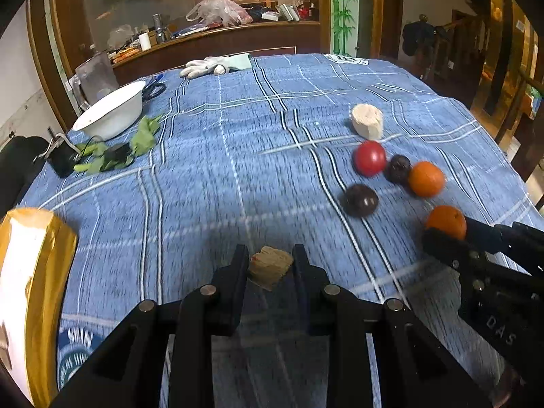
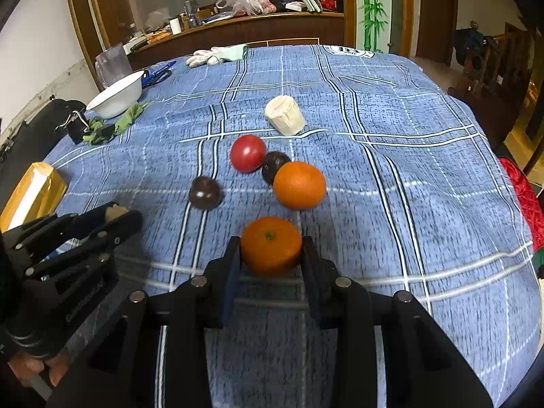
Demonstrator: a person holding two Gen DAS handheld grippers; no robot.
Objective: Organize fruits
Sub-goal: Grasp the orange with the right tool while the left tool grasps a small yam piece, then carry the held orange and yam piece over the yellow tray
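**Fruit on the blue plaid worktop, both tongs loaded**

Tongs on the left [image 1: 271, 258] pinch a small tan fibrous chunk [image 1: 271, 267], one finger pressed on each side, above the blue plaid cloth [image 1: 221, 170] that covers the worktop; tongs on the right [image 2: 271, 248] pinch a tangerine [image 2: 271, 244] with its green stem scar facing up, fingers tight on both flanks; in the left wrist view that same pair reaches in from 4 o'clock with the fruit at its tips.

Loose fruit lies in a cluster on the cloth, at 12 o'clock from the held tangerine in the right wrist view: a second tangerine [image 2: 299, 184] touching a dark round fruit [image 2: 273, 166], which sits just beside a red tomato [image 2: 247, 153]; another dark round fruit [image 2: 205, 192] rests apart at 10 o'clock; a pale cream cut chunk [image 2: 285, 115] stands farther back at 12 o'clock.

At 10 o'clock on the far worktop edge sits a white bowl [image 2: 115, 97], tilted, with green leaves [image 2: 127, 117] just beside it; a white glove [image 2: 210, 56] lies at the back edge; a gold-wrapped box [image 2: 34, 193] sits at 9 o'clock.
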